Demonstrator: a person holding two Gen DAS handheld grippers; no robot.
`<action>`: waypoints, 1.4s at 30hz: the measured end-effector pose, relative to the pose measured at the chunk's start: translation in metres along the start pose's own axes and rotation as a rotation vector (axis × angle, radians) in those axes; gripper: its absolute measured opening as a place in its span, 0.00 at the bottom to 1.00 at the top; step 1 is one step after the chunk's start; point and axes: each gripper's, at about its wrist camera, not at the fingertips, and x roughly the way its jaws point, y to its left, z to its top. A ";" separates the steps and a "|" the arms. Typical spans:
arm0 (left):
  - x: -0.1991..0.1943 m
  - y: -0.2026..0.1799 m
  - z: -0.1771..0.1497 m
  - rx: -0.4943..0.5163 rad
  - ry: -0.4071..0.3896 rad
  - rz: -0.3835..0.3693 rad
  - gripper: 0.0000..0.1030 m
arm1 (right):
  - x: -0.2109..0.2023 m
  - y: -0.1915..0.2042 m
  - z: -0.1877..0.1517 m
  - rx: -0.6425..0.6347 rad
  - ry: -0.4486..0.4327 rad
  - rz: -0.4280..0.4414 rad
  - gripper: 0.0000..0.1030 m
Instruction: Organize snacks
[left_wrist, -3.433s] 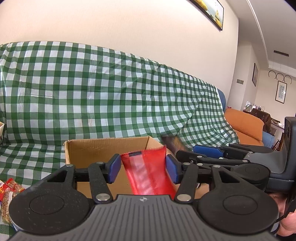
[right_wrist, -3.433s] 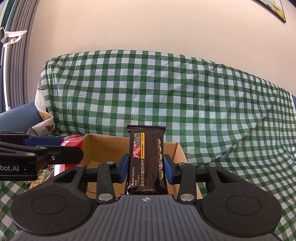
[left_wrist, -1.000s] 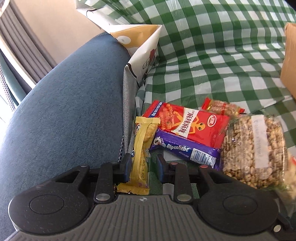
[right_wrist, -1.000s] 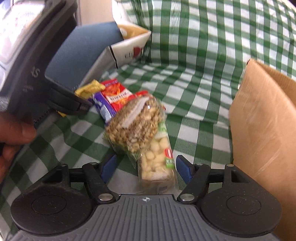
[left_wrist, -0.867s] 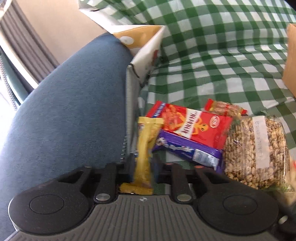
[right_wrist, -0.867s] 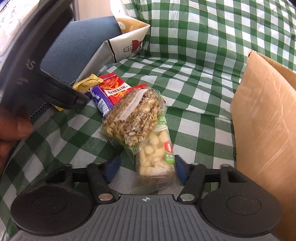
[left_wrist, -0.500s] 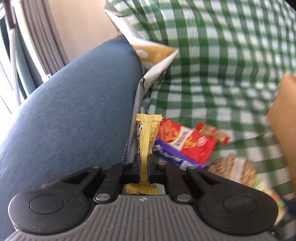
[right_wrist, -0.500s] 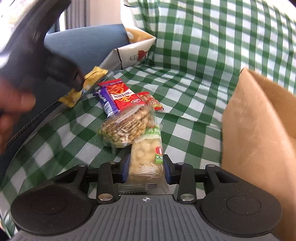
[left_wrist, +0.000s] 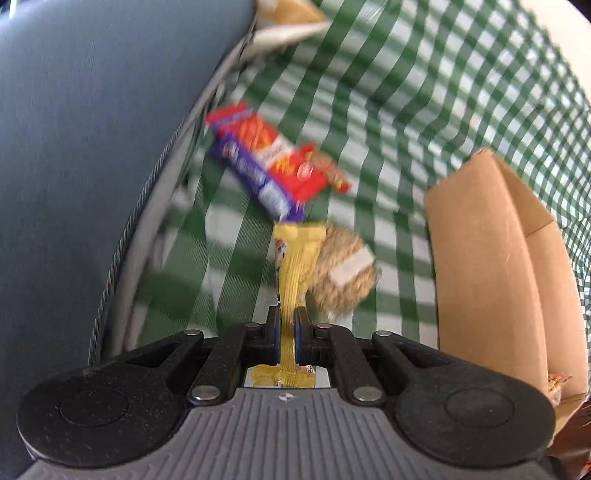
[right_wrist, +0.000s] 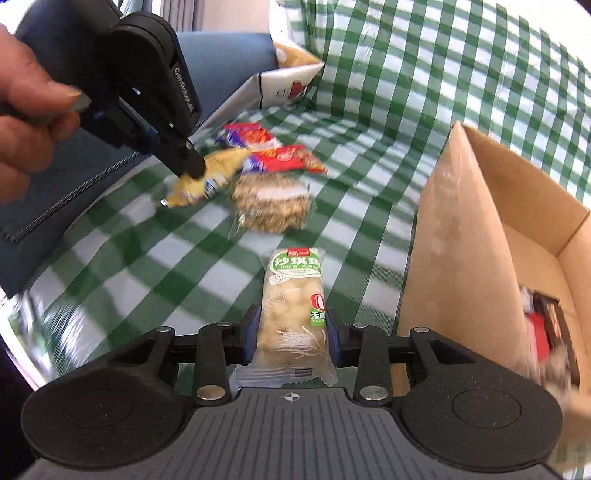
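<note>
My left gripper (left_wrist: 286, 325) is shut on a thin yellow snack packet (left_wrist: 293, 269), lifted above the checked cloth; it also shows in the right wrist view (right_wrist: 207, 177). My right gripper (right_wrist: 291, 328) is shut on a pale puffed-snack packet with a green label (right_wrist: 293, 306), held off the cloth beside the open cardboard box (right_wrist: 465, 236). The box (left_wrist: 480, 266) holds a dark bar and a red packet (right_wrist: 546, 332). On the cloth lie a clear bag of nuts (right_wrist: 271, 205), a red packet (left_wrist: 273, 147) and a purple bar (left_wrist: 251, 173).
A blue sofa arm (left_wrist: 81, 155) rises on the left. A white paper bag (right_wrist: 291, 77) stands at the back. Green checked cloth (left_wrist: 406, 92) covers the seat and backrest.
Both grippers closed on their packets and lifted them off the pile, moving back and right toward the box. The views tilted; the nut bag, red packet and purple bar stay on the cloth.
</note>
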 end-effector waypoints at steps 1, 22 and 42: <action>0.002 0.000 -0.001 -0.001 0.014 0.017 0.07 | -0.002 0.000 -0.002 0.002 0.007 0.010 0.37; 0.028 0.004 0.013 -0.128 0.027 0.134 0.35 | 0.030 -0.006 0.000 0.071 0.016 0.048 0.52; 0.035 -0.004 0.010 -0.069 0.044 0.178 0.05 | 0.028 -0.005 0.001 0.037 0.005 0.037 0.38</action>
